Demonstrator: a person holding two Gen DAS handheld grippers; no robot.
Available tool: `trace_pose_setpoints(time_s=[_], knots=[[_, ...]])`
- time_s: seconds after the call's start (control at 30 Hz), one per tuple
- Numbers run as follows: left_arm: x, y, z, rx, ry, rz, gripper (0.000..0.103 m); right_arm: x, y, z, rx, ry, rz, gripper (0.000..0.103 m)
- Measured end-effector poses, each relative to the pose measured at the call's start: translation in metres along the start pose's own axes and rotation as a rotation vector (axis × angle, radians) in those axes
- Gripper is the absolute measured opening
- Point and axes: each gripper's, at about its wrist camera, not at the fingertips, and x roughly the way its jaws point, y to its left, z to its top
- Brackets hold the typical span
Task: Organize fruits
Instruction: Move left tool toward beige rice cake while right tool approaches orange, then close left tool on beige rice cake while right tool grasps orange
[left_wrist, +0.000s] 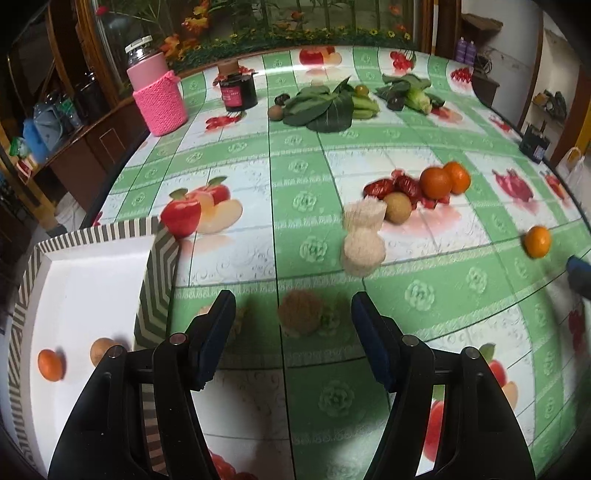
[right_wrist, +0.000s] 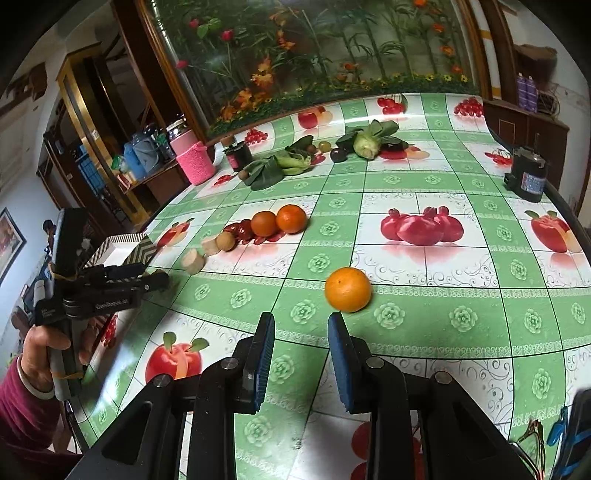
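Orange mandarin (right_wrist: 348, 289) on green-and-white checked tablecloth (right_wrist: 424, 325); grey-and-white striped box (left_wrist: 157, 266).

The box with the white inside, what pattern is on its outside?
Grey and cream zigzag stripes cover the cardboard box, clearest in the left wrist view.

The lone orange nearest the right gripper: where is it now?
In the right wrist view the lone orange sits on the table just beyond the right gripper, slightly right of its gap, untouched and apart from the two oranges farther back left.

Black gripper (right_wrist: 301, 356) frames carry blue-padded jaws (silver screws); the person's sleeve (right_wrist: 22, 417) is maroon.
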Motion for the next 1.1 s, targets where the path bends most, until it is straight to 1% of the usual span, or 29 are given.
trace_pose_setpoints(time_s=[0.07,0.17,0.23,0.3,0.33,0.37,0.43,0.47,0.5,0.53,0.63,0.8,0.9,0.93,0.97,1.03,1.1], knots=[[0.000,-0.002,0.002,0.019,-0.005,-0.011,0.066,0.002,-0.002,0.000,0.005,0.003,0.002,0.029],[0.008,-0.007,-0.001,0.060,0.025,-0.013,0.066,0.005,-0.003,0.001,0.010,0.006,0.010,0.029],[0.015,-0.007,-0.002,0.065,0.055,-0.017,0.066,0.006,-0.004,0.002,0.009,0.008,0.011,0.029],[0.017,-0.003,-0.002,0.052,0.054,-0.032,0.066,0.007,-0.004,0.003,0.008,0.010,0.003,0.029],[0.018,-0.003,-0.002,0.049,0.056,-0.038,0.063,0.008,-0.005,0.004,0.008,0.011,-0.003,0.029],[0.018,-0.002,-0.002,0.046,0.055,-0.048,0.060,0.008,-0.006,0.004,0.009,0.011,-0.009,0.029],[0.016,-0.004,-0.003,0.053,0.048,-0.075,0.038,0.007,-0.008,0.005,0.014,0.008,-0.019,0.029],[0.015,-0.005,-0.004,0.061,0.043,-0.079,0.034,0.007,-0.010,0.005,0.019,0.007,-0.024,0.029],[0.014,-0.007,-0.004,0.068,0.040,-0.083,0.027,0.008,-0.011,0.006,0.023,0.007,-0.029,0.029],[0.014,-0.008,-0.005,0.070,0.040,-0.088,0.024,0.008,-0.013,0.006,0.024,0.009,-0.040,0.029],[0.012,-0.007,-0.006,0.054,0.044,-0.095,0.024,0.010,-0.014,0.006,0.016,0.013,-0.071,0.029],[0.000,0.000,-0.013,-0.009,0.029,-0.122,0.024,0.013,-0.015,0.010,0.015,0.015,-0.094,0.030],[-0.013,0.002,-0.018,-0.037,0.014,-0.133,0.024,0.021,-0.012,0.015,0.000,0.032,-0.097,0.032],[-0.016,0.003,-0.019,-0.042,0.010,-0.137,0.024,0.025,-0.011,0.017,-0.005,0.042,-0.102,0.034],[-0.022,0.004,-0.020,-0.050,0.003,-0.141,0.024,0.029,-0.009,0.019,-0.025,0.039,-0.129,0.038],[-0.030,0.006,-0.022,-0.061,-0.007,-0.150,0.024,0.036,-0.006,0.022,-0.066,0.040,-0.192,0.038],[-0.039,0.011,-0.023,-0.072,-0.023,-0.155,0.024,0.048,-0.009,0.025,-0.088,0.075,-0.251,0.038]])
